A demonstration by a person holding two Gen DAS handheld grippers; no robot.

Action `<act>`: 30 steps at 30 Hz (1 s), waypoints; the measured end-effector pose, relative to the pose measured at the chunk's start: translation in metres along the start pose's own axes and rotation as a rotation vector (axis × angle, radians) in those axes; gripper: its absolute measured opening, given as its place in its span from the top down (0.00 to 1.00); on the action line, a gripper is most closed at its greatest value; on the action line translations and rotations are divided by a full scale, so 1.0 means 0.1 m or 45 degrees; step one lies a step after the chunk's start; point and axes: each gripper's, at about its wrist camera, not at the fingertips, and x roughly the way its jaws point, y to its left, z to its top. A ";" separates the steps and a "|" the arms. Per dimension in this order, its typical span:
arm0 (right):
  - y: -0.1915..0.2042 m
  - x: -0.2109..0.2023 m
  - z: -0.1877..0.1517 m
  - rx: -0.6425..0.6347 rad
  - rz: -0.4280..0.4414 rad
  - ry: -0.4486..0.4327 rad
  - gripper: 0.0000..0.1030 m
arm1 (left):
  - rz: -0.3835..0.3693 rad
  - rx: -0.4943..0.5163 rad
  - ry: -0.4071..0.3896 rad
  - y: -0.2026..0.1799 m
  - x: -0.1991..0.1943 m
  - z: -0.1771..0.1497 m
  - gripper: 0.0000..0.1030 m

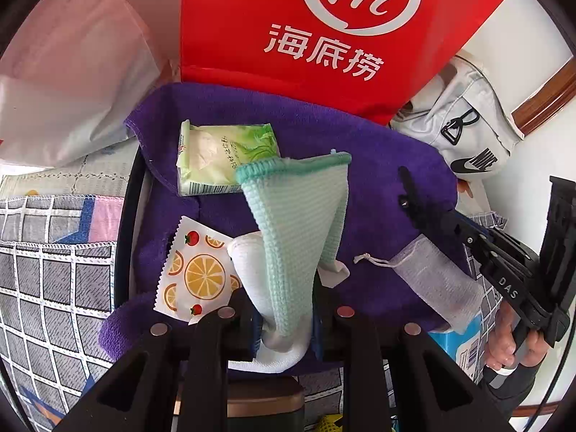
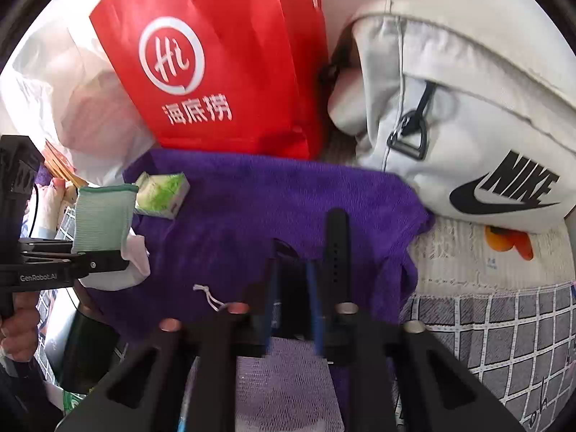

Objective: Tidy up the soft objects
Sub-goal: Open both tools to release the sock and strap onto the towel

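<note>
A purple towel [image 1: 378, 165] is spread out; it also shows in the right wrist view [image 2: 280, 194]. My left gripper [image 1: 284, 324] is shut on a green and white cloth [image 1: 298, 223], holding it above the towel; the cloth also shows in the right wrist view [image 2: 100, 216]. My right gripper [image 2: 291, 306] is shut on a black strap [image 2: 336, 244] that stands up from its jaws; the gripper also shows in the left wrist view [image 1: 410, 194]. A mesh drawstring pouch [image 1: 428, 277] lies under it. A green tissue pack [image 1: 219, 158] and an orange-print packet [image 1: 198, 273] lie on the towel.
A red paper bag [image 1: 324, 36] stands behind the towel, a white plastic bag [image 1: 72, 90] at its left, a white Nike bag [image 2: 468, 126] at its right. A grey checked cloth [image 1: 54, 280] covers the surface around. A blue wipes pack [image 1: 460, 345] lies at the right.
</note>
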 end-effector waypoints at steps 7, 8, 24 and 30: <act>0.02 0.10 -0.01 -0.015 -0.009 0.022 0.91 | -0.023 -0.042 0.041 0.10 0.10 0.02 0.81; 0.03 0.09 -0.01 -0.022 -0.008 0.020 0.91 | -0.026 -0.044 0.049 0.10 0.12 0.02 0.81; 0.06 -0.11 -0.02 -0.031 -0.001 -0.039 0.90 | -0.026 -0.085 -0.017 0.07 0.03 0.08 0.30; 0.20 -0.24 -0.02 -0.055 0.033 -0.089 0.82 | 0.021 -0.086 -0.040 0.06 -0.08 0.06 0.30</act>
